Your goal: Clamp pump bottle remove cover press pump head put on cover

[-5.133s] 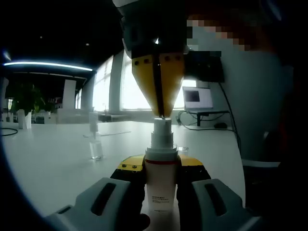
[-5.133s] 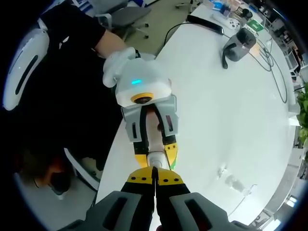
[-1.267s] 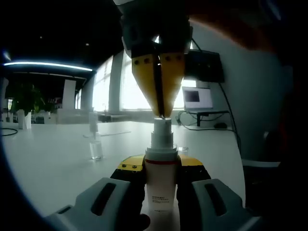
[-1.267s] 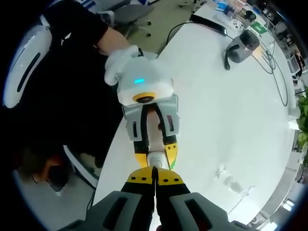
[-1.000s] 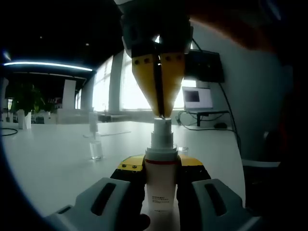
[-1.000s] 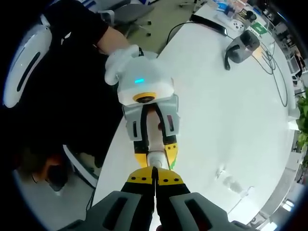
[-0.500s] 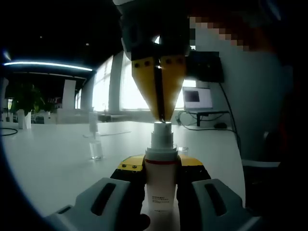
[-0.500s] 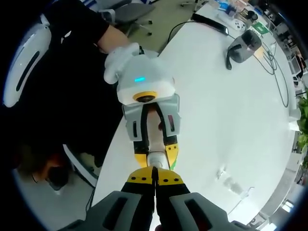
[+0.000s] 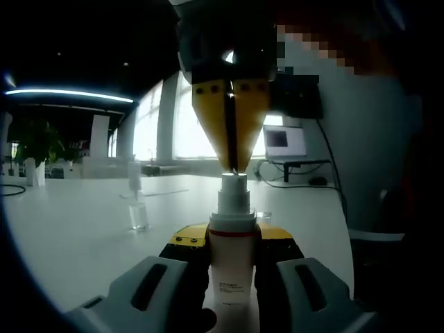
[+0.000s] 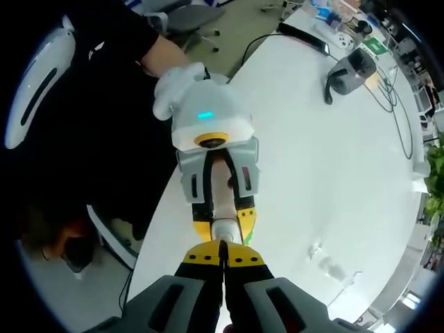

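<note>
A white pump bottle [image 9: 232, 270] with a red band stands upright between the jaws of my left gripper [image 9: 232, 237], which is shut on its body. Its pump head [image 9: 234, 194] is bare. My right gripper [image 9: 232, 165] comes down from above, shut, with its yellow tips resting on top of the pump head. In the right gripper view I look down along my shut right gripper [image 10: 222, 244] onto the left gripper [image 10: 223, 223] and the bottle [image 10: 221, 182] it holds. A small clear cover [image 9: 139, 216] stands on the table to the left.
The white table [image 9: 76, 236] stretches left and back, with a slim tall bottle [image 9: 134, 177] behind the cover. A lit monitor [image 9: 284, 141] and cables sit at the back right. A grey device [image 10: 350, 69] lies on the table, and a person in dark clothes [image 10: 90, 139] stands at its edge.
The right gripper's tips dipped slightly on the pump head half a second ago and have risen a little since. The left gripper keeps hold of the bottle.
</note>
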{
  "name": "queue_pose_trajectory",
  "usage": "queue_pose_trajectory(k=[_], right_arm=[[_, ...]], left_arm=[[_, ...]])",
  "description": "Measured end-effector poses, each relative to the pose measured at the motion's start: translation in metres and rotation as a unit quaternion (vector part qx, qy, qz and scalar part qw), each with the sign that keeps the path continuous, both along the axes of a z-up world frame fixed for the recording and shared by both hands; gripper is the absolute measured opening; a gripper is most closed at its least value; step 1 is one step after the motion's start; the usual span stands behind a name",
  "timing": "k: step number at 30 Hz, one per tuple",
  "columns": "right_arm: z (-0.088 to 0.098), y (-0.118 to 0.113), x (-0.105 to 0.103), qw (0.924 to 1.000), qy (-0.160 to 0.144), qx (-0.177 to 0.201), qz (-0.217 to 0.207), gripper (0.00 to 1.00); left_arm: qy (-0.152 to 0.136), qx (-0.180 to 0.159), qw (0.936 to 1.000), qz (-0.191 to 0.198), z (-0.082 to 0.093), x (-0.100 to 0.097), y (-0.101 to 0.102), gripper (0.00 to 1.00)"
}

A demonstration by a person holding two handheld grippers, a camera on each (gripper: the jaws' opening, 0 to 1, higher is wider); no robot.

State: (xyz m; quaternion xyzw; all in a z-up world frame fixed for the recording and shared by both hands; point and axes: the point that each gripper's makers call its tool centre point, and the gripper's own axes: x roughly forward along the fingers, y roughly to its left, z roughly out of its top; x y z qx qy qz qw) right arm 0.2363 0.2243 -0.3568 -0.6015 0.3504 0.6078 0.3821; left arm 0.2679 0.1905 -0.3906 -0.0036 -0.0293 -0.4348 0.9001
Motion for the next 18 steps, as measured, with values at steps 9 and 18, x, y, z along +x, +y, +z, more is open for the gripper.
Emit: queue_pose_trajectory(k=[9, 18], right_arm=[[0.0013, -0.0003, 0.0007, 1.0, -0.001, -0.006, -0.004, 0.0], [0.0013, -0.0002, 0.0008, 1.0, 0.003, -0.005, -0.007, 0.0]], left_arm=[[-0.001, 0.001, 1.0, 0.001, 0.0002, -0.0003, -0.0002, 0.15], [-0.001, 0.001, 1.0, 0.0, 0.001, -0.0012, -0.0008, 0.15]])
